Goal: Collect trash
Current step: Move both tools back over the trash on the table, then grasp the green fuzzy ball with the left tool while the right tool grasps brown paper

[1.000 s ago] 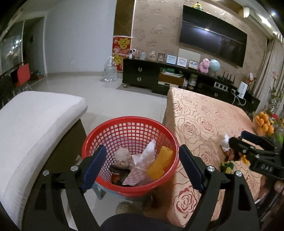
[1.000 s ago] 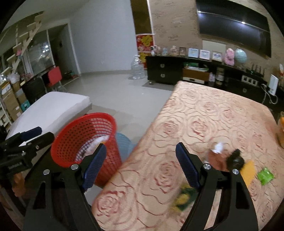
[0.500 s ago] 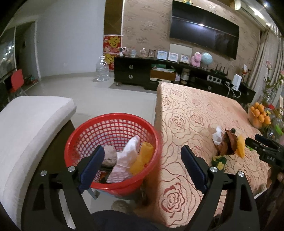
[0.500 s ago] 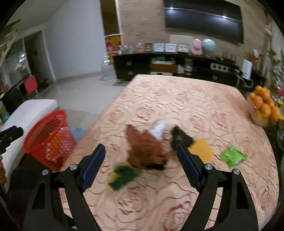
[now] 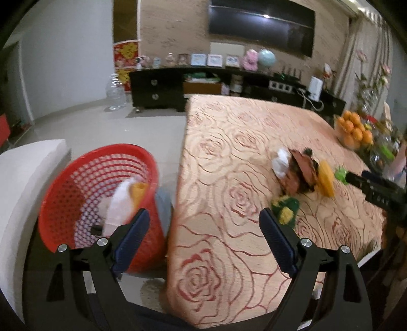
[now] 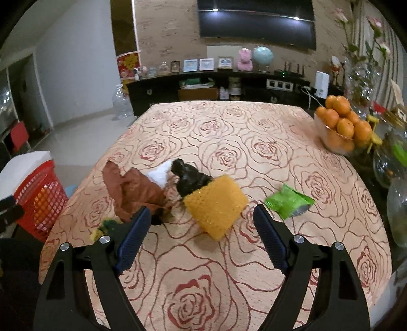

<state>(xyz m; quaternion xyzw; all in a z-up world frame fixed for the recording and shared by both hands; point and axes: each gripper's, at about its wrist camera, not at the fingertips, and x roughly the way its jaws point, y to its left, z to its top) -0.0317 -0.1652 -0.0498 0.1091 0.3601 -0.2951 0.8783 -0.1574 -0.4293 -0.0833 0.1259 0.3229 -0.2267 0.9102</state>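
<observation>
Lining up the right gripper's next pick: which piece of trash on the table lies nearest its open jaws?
The yellow mesh sponge, just ahead between the right gripper jaws; the green wrapper and brown paper lie off to the sides.

Home living room, television (image 6: 257,24), sideboard (image 6: 216,89)

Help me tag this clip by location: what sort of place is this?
Probably a home living room: a wall-mounted TV above a dark cabinet of framed photos, and a cloth-covered table with a bowl of oranges.

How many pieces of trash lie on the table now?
6, clustered at its left-middle: brown paper, white tissue, black wad, yellow net pad, green wrapper, green-yellow wrapper. More may hide underneath.
</observation>
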